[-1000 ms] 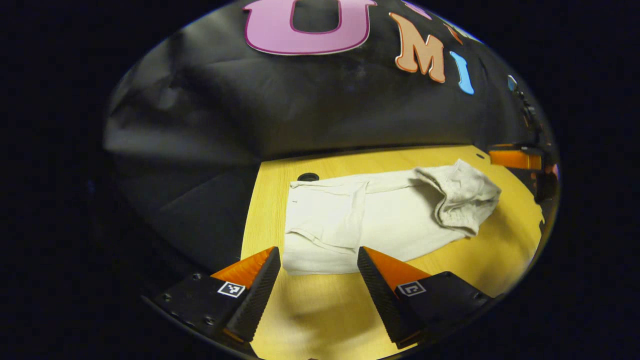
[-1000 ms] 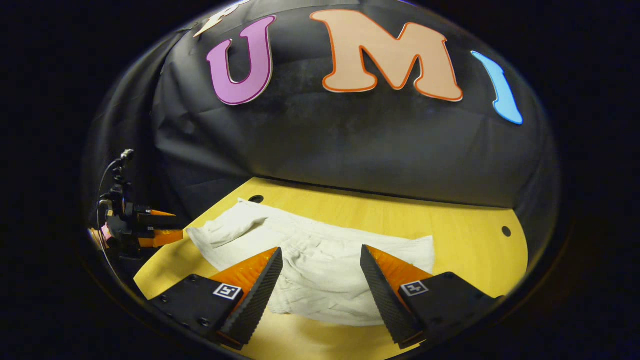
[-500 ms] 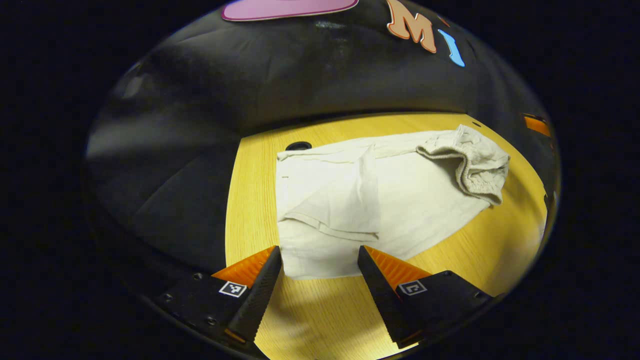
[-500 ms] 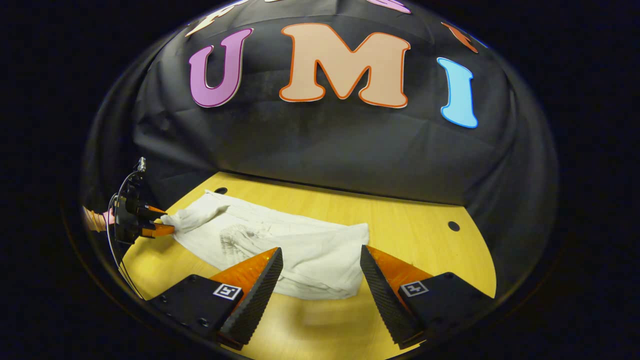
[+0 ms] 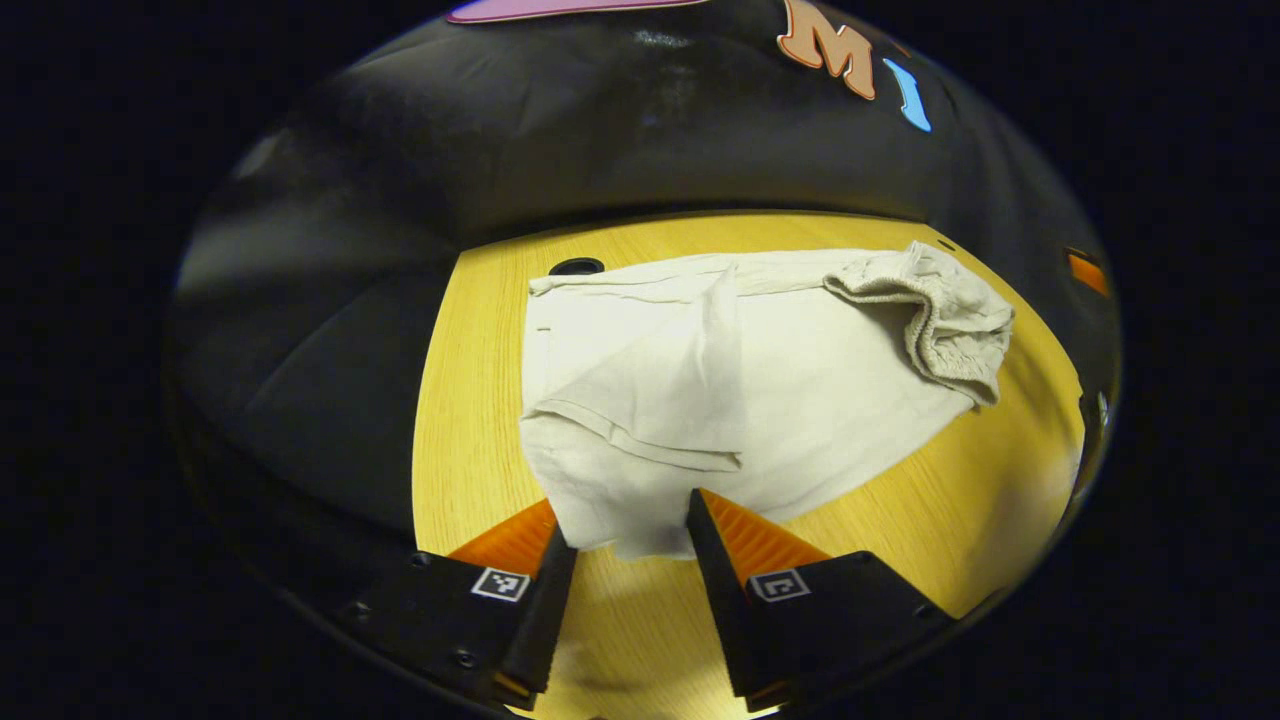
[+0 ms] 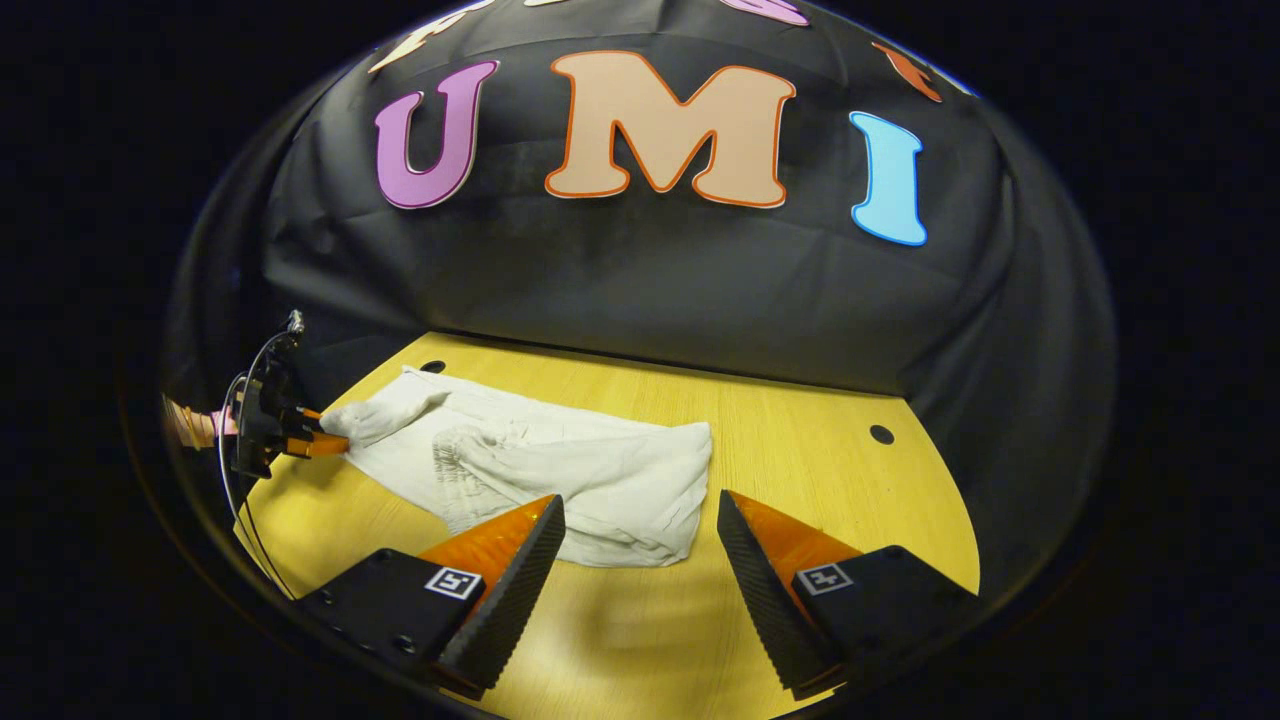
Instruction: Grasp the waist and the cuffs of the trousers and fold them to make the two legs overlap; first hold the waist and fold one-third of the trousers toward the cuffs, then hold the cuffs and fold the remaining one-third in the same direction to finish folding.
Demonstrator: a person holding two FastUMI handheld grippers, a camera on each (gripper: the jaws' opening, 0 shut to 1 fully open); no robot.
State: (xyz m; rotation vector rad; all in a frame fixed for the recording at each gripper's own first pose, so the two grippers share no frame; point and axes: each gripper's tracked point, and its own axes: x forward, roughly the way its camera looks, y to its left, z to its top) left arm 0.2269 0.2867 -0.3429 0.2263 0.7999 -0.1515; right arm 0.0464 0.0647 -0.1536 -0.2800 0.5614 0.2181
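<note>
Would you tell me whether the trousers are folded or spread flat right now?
Partly folded: on the trousers the waist end lies turned back over the legs, and a cuff corner is doubled over.

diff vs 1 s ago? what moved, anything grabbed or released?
The left gripper has moved in on the cuff end of the trousers, and its fingers have narrowed around the cloth edge; a firm pinch cannot be told. The right gripper has backed off toward the waist end, open as before. The trousers remain flat on the table.
</note>
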